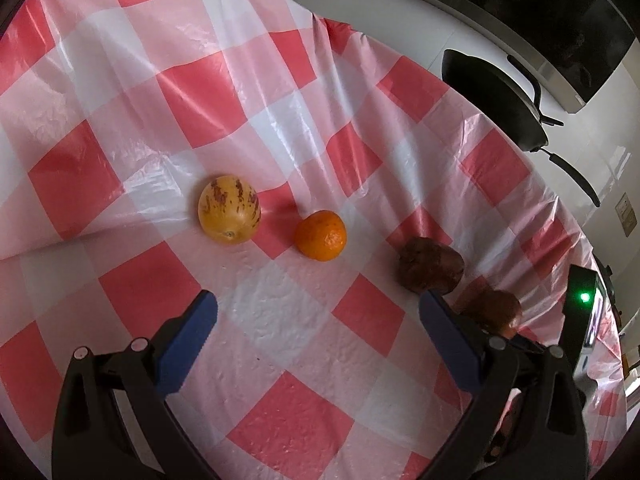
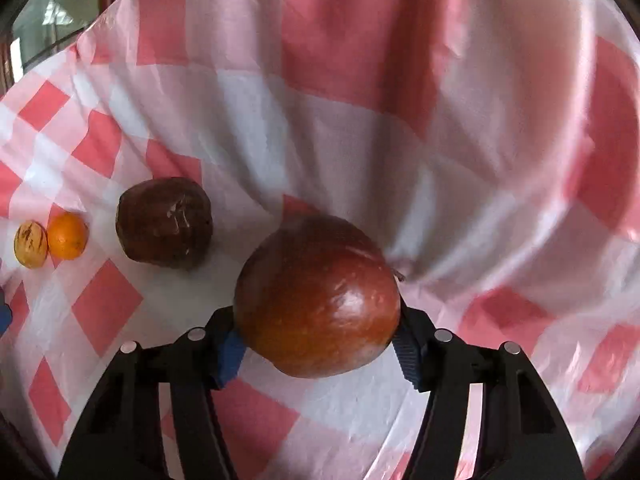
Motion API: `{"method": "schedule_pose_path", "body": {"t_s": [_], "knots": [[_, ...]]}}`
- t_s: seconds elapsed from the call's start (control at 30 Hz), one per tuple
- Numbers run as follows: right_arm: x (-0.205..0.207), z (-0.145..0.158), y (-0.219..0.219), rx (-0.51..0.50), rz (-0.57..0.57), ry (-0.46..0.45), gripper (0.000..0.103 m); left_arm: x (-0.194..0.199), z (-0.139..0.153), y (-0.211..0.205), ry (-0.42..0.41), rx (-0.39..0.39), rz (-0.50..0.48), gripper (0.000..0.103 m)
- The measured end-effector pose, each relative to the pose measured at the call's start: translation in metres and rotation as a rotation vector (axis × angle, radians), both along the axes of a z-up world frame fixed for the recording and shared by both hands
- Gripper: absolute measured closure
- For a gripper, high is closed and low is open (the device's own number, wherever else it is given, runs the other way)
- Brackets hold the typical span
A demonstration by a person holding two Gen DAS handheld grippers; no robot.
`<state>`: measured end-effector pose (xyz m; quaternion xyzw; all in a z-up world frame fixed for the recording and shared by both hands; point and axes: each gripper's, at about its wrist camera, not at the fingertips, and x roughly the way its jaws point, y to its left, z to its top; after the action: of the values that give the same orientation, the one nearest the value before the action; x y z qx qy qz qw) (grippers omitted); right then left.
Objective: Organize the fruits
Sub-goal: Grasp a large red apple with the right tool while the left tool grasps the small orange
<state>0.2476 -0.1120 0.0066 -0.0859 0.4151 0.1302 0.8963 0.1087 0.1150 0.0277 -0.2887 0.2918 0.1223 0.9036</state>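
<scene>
Right wrist view: the right gripper (image 2: 318,344) pinches a large, glossy red-brown fruit (image 2: 318,298), its blue pads (image 2: 230,354) pressed against either flank, at the end of a row of fruits on the worktop (image 2: 360,412). Whether the fruit rests on the cloth or hangs just above it cannot be told. Just beside it sits a dull, dark-brown fruit (image 2: 165,222) with a pale scuff, then a small orange (image 2: 67,236) and a yellow fruit streaked purple (image 2: 30,244), those last two looking as if they touch from this angle.

The hold looks the weak point: the skin is smooth and shiny, the body round, and the pads appear to meet it low on its curve, so it could squirt forward or roll in the grip. The thin plastic checked tablecloth (image 2: 280,128), rumpled into folds behind the fruit, could snag or let a released fruit roll. A sideways nudge would likely knock the neighbouring brown fruit out of line.

From the left wrist, the left gripper (image 1: 316,320) hangs spread and empty over the cloth, the pebbled orange and waxy yellow fruit ahead of it. A black pan (image 1: 492,100) stands beyond the worktop's edge.
</scene>
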Motion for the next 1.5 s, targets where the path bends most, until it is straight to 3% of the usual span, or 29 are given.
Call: {"method": "schedule_pose_path", "body": {"t_s": [0.07, 0.37, 0.57, 0.67, 0.83, 0.97, 1.07, 1.13, 1.3, 1.37, 1.43, 1.5], "knots": [[-0.011, 0.004, -0.009, 0.048, -0.041, -0.022, 0.043, 0.0, 0.0, 0.0, 0.003, 0.002, 0.001, 0.002], [-0.091, 0.026, -0.05, 0.512, -0.253, -0.098, 0.043, -0.003, -0.002, 0.004, 0.022, -0.006, 0.008, 0.002], [-0.099, 0.028, -0.064, 0.522, -0.282, -0.161, 0.043, -0.003, -0.001, 0.004, 0.035, 0.021, 0.03, 0.002], [-0.088, 0.019, -0.072, 0.555, -0.301, -0.113, 0.042, 0.001, 0.0, -0.007, 0.06, 0.087, 0.01, 0.002], [-0.085, 0.019, -0.085, 0.619, -0.336, -0.13, 0.042, 0.006, 0.011, -0.027, 0.043, 0.21, -0.045, 0.002], [-0.083, 0.018, -0.09, 0.669, -0.348, -0.116, 0.042, 0.042, 0.018, -0.035, 0.078, 0.301, -0.178, 0.002], [-0.084, 0.017, -0.094, 0.699, -0.356, -0.108, 0.042, 0.075, 0.014, -0.024, 0.141, 0.345, -0.189, 0.003], [-0.085, 0.017, -0.096, 0.706, -0.36, -0.103, 0.042, 0.09, 0.01, -0.022, 0.182, 0.393, -0.208, 0.017], [-0.086, 0.017, -0.092, 0.685, -0.347, -0.101, 0.042, 0.108, 0.002, -0.022, 0.235, 0.502, -0.252, 0.022], [-0.085, 0.019, -0.086, 0.664, -0.335, -0.105, 0.042, 0.113, -0.003, -0.02, 0.257, 0.522, -0.253, 0.023], [-0.085, 0.02, -0.082, 0.647, -0.324, -0.109, 0.042, 0.115, -0.008, -0.017, 0.283, 0.505, -0.27, 0.037], [-0.086, 0.021, -0.08, 0.638, -0.322, -0.113, 0.042, 0.116, -0.011, -0.013, 0.295, 0.474, -0.282, 0.041]]}}
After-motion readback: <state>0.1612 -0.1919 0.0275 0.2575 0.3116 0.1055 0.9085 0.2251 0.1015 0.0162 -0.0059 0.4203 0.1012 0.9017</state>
